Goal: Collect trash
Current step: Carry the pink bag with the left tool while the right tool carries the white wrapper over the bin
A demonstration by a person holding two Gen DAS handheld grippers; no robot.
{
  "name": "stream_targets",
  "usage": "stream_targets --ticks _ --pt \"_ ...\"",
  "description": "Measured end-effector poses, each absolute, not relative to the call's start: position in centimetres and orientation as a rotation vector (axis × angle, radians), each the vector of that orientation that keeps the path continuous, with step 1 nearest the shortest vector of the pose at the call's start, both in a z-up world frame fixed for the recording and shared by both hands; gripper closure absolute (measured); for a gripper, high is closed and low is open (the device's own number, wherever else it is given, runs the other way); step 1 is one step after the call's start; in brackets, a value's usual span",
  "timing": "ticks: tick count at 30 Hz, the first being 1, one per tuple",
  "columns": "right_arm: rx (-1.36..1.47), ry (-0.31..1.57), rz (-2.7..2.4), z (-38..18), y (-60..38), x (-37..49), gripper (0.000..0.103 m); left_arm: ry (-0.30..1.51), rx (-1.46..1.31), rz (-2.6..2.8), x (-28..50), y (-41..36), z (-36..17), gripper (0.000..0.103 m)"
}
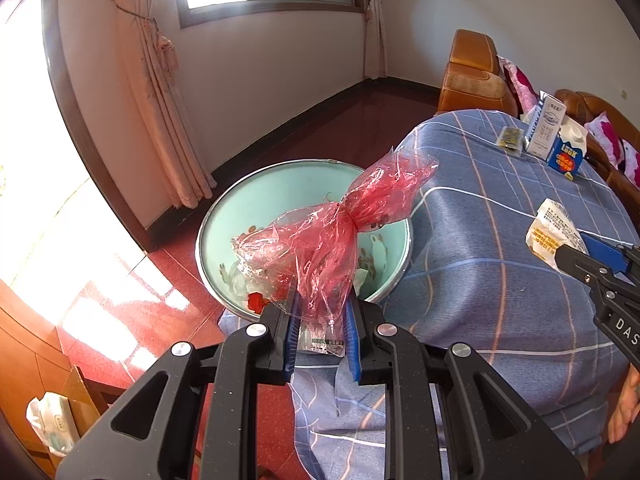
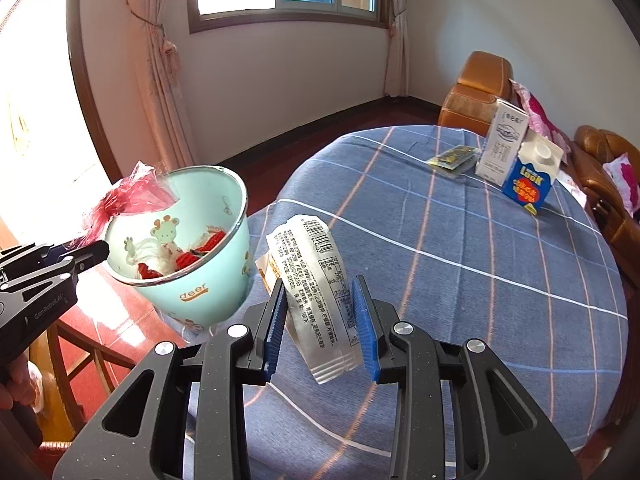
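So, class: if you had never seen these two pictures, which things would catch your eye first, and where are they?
First, the crinkled red plastic bag clamped in the left gripper, hanging over the mint-green bin at the table's edge. Next, the white printed wrapper held in the right gripper above the blue checked tablecloth. At the far side stand two cartons.

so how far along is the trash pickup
Done: the mint-green bin already holds red and white scraps. In hand: the left gripper is shut on a crumpled red plastic bag over the bin, and the right gripper is shut on a white printed wrapper. Left on the blue checked tablecloth: a white carton, a blue-and-white carton, and a small dark packet.
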State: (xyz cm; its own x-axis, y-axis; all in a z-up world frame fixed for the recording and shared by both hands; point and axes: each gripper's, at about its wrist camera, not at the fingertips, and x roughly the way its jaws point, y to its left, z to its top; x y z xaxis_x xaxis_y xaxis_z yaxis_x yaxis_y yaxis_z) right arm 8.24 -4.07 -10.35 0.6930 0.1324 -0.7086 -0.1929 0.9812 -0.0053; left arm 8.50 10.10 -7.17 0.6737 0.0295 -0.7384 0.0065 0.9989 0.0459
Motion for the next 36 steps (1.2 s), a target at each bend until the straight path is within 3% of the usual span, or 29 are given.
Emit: stream_targets --ticks 36 --pt "-0.162 0.789 0.340 -10.8 5.0 15.5 0.069 0.876 0.008 0.114 13.4 14.2 -8.8 0.084"
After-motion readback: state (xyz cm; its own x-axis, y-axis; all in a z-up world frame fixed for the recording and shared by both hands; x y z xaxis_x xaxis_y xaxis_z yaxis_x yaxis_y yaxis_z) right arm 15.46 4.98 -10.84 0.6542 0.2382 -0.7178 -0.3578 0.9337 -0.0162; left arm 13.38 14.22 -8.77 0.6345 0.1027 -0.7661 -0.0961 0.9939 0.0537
